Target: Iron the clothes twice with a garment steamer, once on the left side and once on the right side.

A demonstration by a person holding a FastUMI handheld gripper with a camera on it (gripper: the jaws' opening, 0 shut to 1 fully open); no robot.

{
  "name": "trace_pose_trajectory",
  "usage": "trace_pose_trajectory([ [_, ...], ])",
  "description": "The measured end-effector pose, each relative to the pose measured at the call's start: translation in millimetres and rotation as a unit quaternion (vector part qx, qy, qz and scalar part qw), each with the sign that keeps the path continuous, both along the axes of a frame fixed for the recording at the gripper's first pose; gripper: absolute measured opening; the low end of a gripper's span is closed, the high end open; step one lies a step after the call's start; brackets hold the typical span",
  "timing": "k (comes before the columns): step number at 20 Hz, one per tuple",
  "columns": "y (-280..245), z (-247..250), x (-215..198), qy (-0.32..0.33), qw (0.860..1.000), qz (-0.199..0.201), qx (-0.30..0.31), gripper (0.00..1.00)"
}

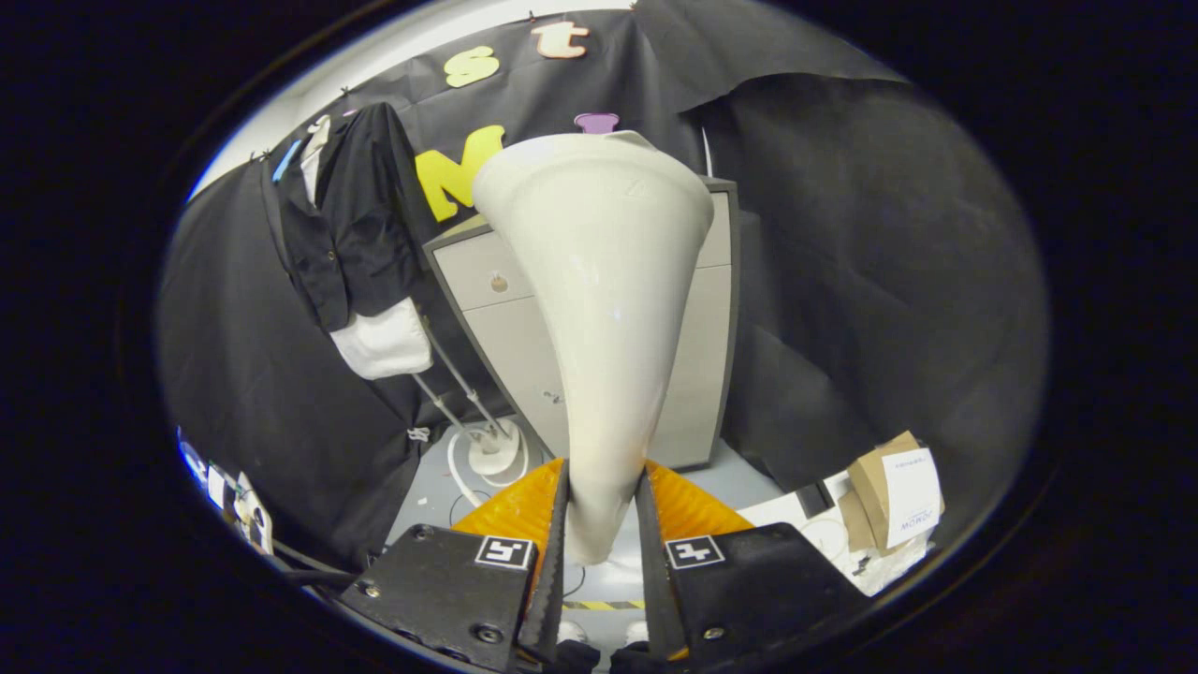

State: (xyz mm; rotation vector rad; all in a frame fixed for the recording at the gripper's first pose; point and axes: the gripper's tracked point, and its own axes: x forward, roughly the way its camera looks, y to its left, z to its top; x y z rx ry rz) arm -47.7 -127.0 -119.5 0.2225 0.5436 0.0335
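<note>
The white garment steamer head (599,281) stands up between my fingers, narrow at its handle and flaring wide at the top. My gripper (602,515) is shut on that handle, one finger pressing each side. Beyond it and off to the left, dark clothes (351,220) with a white hem hang on a stand against the black cloth wall. The steamer head is well apart from the clothes and hides much of the cabinet behind it.
A grey drawer cabinet (697,356) stands straight ahead behind the steamer. The stand's poles run down to a white base (491,454) with a hose on the floor. Cardboard boxes (889,496) sit low on the right.
</note>
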Motion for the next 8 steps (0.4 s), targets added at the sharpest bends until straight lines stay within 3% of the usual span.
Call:
trace_pose_trajectory([
  [8, 0.4, 2.5, -9.4, 0.002, 1.0, 0.007, -0.004, 0.38],
])
